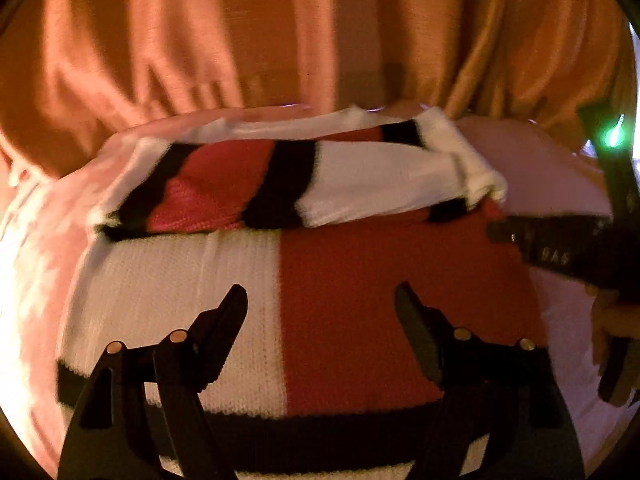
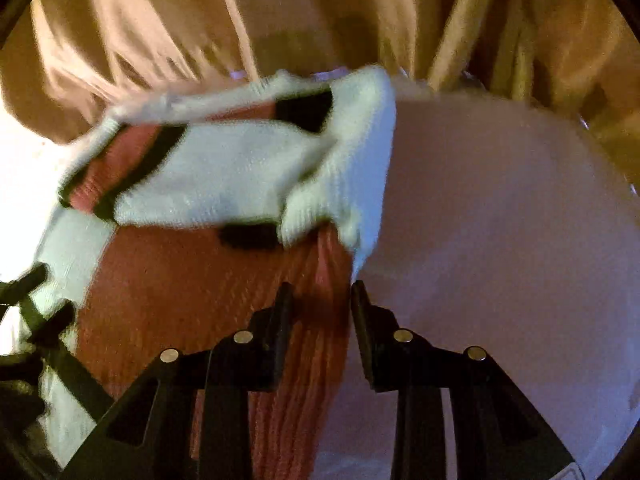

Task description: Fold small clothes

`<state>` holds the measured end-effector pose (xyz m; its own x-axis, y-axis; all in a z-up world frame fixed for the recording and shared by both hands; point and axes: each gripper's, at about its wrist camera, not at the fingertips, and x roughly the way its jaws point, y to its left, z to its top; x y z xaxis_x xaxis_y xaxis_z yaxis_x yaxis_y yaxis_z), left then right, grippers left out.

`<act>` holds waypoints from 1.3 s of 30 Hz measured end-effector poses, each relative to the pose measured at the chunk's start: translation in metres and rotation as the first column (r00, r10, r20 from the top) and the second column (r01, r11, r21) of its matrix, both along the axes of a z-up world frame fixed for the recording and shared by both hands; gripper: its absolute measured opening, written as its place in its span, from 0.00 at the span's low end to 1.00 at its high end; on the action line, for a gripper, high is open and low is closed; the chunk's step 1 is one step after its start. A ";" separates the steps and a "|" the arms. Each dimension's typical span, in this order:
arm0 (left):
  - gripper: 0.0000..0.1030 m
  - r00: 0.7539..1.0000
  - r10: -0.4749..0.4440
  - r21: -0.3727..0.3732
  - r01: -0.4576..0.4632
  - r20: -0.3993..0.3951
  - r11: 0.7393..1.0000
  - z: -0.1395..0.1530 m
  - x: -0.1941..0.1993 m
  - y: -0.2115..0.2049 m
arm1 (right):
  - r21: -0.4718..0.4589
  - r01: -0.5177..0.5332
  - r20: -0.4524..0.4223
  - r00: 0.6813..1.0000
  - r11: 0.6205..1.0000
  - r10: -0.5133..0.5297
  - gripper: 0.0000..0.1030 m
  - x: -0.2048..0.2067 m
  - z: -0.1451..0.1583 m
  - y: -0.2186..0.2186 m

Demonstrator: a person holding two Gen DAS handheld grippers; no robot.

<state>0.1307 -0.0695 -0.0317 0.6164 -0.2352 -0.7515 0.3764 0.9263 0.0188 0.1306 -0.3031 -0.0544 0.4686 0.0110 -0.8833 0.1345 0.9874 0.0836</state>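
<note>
Orange curtain [image 1: 200,40] hangs behind a pale pink surface [image 2: 500,200]. Lighting is dim and warm.

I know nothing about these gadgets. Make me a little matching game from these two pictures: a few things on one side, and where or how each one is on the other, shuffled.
Things:
1. sweater
2. curtain
3. left gripper
4. right gripper

Descriptions:
A. orange, hanging in folds behind the table
B. jaws wide apart, over the garment's white and red panels
C. red, white and black knit, sleeve folded across the top
D. jaws narrowly apart at the garment's red edge

Pairs: 1-C, 2-A, 3-B, 4-D
</note>
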 end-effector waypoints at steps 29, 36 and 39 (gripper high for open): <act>0.82 0.983 0.179 0.091 -0.173 -0.052 0.981 -0.010 -0.095 0.124 | 0.063 0.130 -0.017 0.991 0.990 -0.129 0.62 -0.227 0.002 0.079; 0.84 0.948 0.310 0.100 -0.302 -0.078 0.948 -0.016 -0.102 0.194 | 0.072 0.123 -0.016 0.992 0.990 -0.122 0.63 -0.230 0.002 0.085; 0.84 0.938 0.331 0.104 -0.321 -0.105 0.941 -0.027 -0.098 0.206 | 0.070 0.117 -0.009 0.993 0.991 -0.116 0.64 -0.225 0.001 0.089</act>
